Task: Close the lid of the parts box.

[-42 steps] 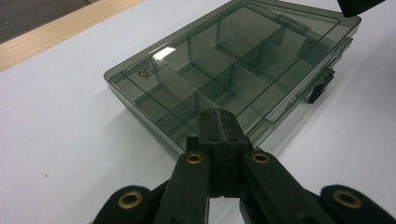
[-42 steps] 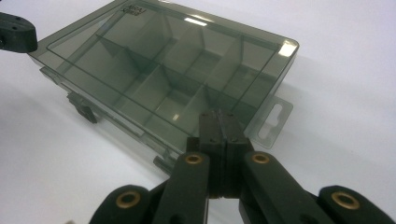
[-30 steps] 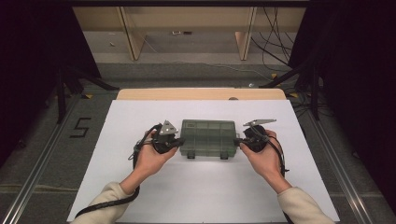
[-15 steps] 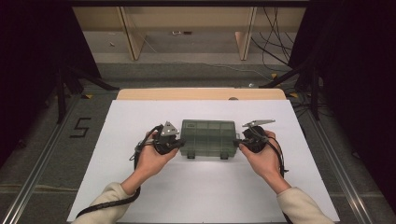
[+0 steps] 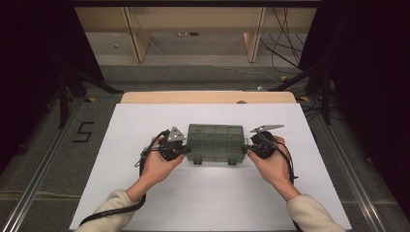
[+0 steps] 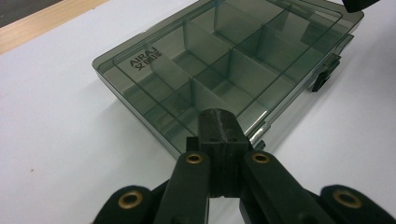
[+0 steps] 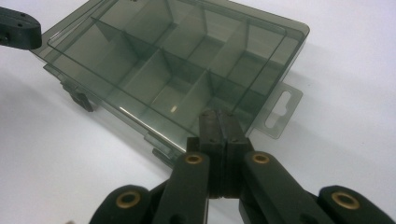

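White tabletop (image 5: 145,193) | closed smoky organizer box (image 5: 215,141) centred | left gripper (image 5: 185,151), right gripper (image 5: 247,150) pinched shut, holding nothing, flanking its ends | next, likely: unlatch near-side clasps (image 5: 232,161)

**Black claws, cream sleeves**

Two black claws: left claw (image 5: 186,150), right claw (image 5: 247,151). Flat matte jaws, brass-ringed screws at the pivots. Grey three-cornered plate on top of each. Black cables trailing toward the near edge. Cream knitted sleeves (image 5: 309,215), ribbed cuffs.

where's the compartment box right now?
High view: the closed smoky compartment box sits mid-table on the white sheet, between the left hand-held gripper and the right hand-held gripper, latches toward the person.
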A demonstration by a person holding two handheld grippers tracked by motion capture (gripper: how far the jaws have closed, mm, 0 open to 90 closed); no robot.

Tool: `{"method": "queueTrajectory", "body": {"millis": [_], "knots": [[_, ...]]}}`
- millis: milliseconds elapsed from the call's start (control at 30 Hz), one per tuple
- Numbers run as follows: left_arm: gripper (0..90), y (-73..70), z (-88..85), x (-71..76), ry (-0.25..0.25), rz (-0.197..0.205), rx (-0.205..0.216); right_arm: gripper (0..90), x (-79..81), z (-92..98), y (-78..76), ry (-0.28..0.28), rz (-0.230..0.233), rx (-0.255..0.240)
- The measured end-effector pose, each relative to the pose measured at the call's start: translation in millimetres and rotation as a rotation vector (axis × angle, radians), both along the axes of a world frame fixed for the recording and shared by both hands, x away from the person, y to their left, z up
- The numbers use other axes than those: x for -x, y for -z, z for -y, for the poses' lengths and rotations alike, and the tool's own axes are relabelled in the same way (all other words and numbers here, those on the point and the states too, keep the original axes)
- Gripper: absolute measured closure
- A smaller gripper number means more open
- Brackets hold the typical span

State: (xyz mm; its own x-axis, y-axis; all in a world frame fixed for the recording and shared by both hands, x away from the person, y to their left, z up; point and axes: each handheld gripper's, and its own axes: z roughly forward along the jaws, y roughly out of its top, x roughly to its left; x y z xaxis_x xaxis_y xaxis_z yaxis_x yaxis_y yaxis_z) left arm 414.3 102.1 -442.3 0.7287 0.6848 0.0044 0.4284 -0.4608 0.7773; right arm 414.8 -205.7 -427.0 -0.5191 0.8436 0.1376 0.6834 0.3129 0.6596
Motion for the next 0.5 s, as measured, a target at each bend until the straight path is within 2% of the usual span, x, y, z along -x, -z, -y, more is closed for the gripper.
{"method": "queueTrajectory", "body": {"millis": [33, 100, 200, 267, 333, 367, 400, 433, 467, 500], "knots": [[89.9, 0.3, 0.1, -0.2, 0.002, 0.0, 0.002, 90.0, -0.1, 1.0, 0.2, -0.013, -0.001, 0.01], [89.9, 0.2, -0.5, -0.4, 0.009, 0.0, -0.01, 90.0, -0.1, -0.2, 2.1, 0.0, 0.014, -0.011], [89.9, 0.9, 0.5, 0.2, 0.002, -0.003, -0.01, 90.0, 0.3, -0.5, 0.9, 0.003, -0.003, 0.014], [89.9, 1.6, 1.5, 0.5, 0.0, -0.004, -0.005, 90.0, 0.3, -0.4, 1.3, -0.006, -0.005, 0.007], [89.9, 2.0, 1.0, -0.1, 0.013, -0.005, -0.017, 90.0, 0.4, -0.6, 1.8, -0.008, -0.006, 0.01], [89.9, 2.7, 1.9, 0.1, 0.007, -0.008, -0.007, 90.0, 0.3, -0.5, 2.3, -0.01, -0.004, 0.002], [89.9, 2.4, 1.5, -0.2, 0.012, -0.001, -0.019, 90.0, 0.1, -1.2, 3.6, -0.004, 0.009, -0.004], [89.9, 2.7, 1.8, -0.1, 0.011, -0.004, -0.017, 90.0, 0.1, -0.7, 2.4, -0.01, -0.005, 0.014], [89.9, 3.1, 2.1, -0.2, 0.009, -0.004, -0.014, 90.0, 0.2, -1.0, 2.6, -0.003, 0.0, 0.022], [89.9, 3.3, 2.1, -0.4, 0.01, -0.002, -0.017, 90.0, 0.0, -0.7, 3.1, -0.011, -0.004, 0.005]]}}
